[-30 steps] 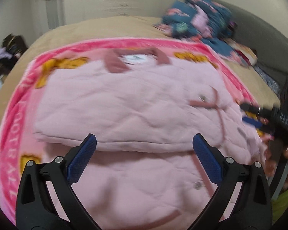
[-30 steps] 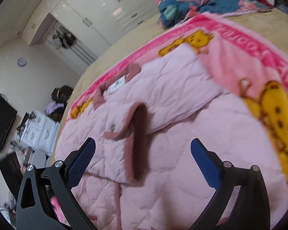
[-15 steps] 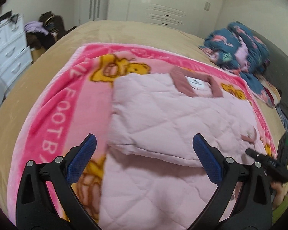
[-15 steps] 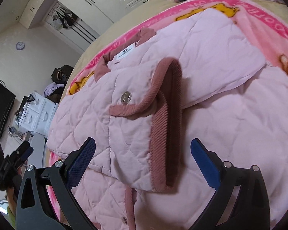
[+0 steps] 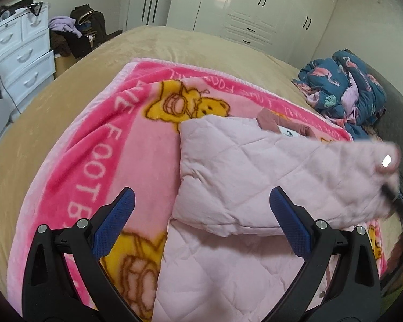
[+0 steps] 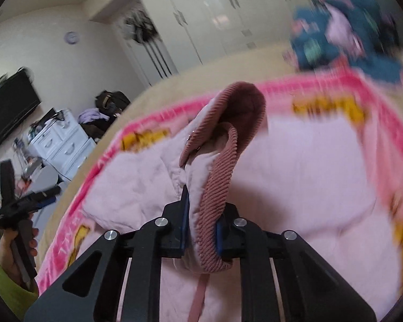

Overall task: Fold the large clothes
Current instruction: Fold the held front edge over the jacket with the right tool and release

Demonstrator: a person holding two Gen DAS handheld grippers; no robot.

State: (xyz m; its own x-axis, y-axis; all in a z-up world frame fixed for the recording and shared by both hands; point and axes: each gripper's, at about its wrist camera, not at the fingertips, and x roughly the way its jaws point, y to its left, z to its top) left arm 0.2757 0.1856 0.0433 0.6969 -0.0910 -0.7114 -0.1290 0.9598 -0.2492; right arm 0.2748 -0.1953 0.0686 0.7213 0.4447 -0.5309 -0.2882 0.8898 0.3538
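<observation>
A pink jacket (image 5: 244, 182) lies partly folded on a blanket (image 5: 99, 145), frame centre. The right gripper (image 6: 200, 230), just closed, clamps its ribbed cuff (image 6: 217, 187), lifted. The left gripper (image 5: 201, 220) hovers, jaws apart, empty. More folds remain.

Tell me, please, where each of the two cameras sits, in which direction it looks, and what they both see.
Left wrist: sits on the left gripper, looks down across the bed at the pink jacket on the blanket; its own open fingers show.
Right wrist: sits on the right gripper, looks over the bed toward the wardrobe; its jaws have just closed on the jacket's ribbed cuff; a hand with the other gripper shows at left.
Shared: jacket, blanket, wardrobe, white drawers.
</observation>
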